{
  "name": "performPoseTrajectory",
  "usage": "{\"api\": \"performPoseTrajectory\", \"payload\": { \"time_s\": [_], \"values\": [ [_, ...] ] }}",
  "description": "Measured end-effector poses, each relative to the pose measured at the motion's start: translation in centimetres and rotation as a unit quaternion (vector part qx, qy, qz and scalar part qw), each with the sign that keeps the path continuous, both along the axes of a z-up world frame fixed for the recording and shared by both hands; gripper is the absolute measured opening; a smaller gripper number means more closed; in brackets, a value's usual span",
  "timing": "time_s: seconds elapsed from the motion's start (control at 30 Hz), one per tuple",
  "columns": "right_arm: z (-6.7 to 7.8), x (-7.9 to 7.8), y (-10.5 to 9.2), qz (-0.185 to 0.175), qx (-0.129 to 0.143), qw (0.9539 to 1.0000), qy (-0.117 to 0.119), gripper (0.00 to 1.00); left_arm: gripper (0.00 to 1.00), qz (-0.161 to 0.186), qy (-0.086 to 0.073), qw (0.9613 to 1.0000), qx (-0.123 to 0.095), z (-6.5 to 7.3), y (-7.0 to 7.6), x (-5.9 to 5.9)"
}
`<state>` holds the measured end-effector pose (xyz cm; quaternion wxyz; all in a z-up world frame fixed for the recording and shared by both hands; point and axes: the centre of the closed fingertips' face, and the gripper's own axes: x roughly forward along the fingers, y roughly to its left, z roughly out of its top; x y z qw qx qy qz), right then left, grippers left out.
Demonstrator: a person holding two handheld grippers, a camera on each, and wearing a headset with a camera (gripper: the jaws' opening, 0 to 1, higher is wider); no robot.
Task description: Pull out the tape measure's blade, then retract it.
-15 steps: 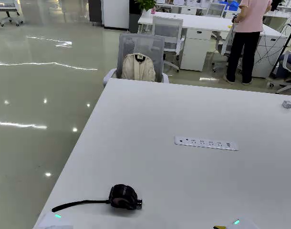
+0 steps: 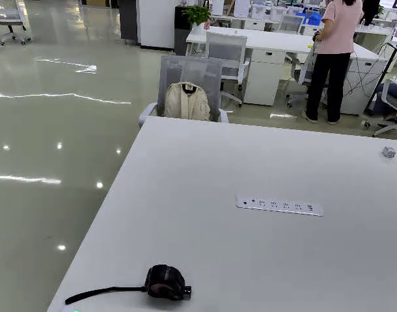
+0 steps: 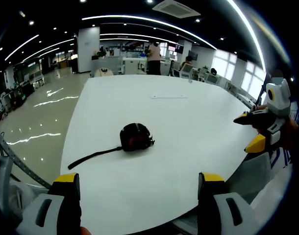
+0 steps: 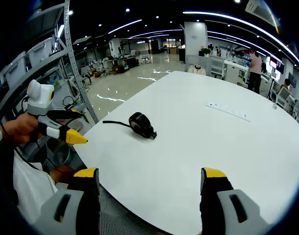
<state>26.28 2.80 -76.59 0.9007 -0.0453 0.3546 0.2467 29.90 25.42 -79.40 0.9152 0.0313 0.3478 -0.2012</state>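
1. The tape measure [image 2: 167,282], a black round case, lies on the white table [image 2: 250,162] close to its near edge, towards the left corner in the head view. A small pale tab sits at the case's right side, hard against the mouth.
2. A black wrist strap [image 2: 102,293] runs from the case to the left, flat on the table, and ends near the table's edge.
3. The left gripper [image 3: 138,178] is held off the near edge of the table. Its yellow-tipped jaws stand wide apart with nothing between them, and the tape measure lies ahead of them, well apart.
4. The right gripper [image 4: 149,174] is likewise held off the table edge, jaws spread and gripping nothing. The tape measure lies ahead and slightly left in the right gripper view.
5. A white power strip [image 2: 279,206] is set into the middle of the table; a small grey object [image 2: 388,152] lies near the right edge.
6. At the far end stands a grey mesh chair [image 2: 189,71] with a cream jacket [image 2: 187,102] over its back. Beyond it a person [image 2: 334,52] stands at another desk.
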Motion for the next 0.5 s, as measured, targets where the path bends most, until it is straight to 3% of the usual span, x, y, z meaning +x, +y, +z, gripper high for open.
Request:
{"api": "performPoseTrajectory", "payload": {
  "time_s": [0.5],
  "values": [
    [0.09,-0.08,-0.62,-0.003,0.005,1.0000,-0.004,0.86,0.97,0.002,0.000,1.0000,0.004,0.07,-0.37,-0.08]
  ]
}}
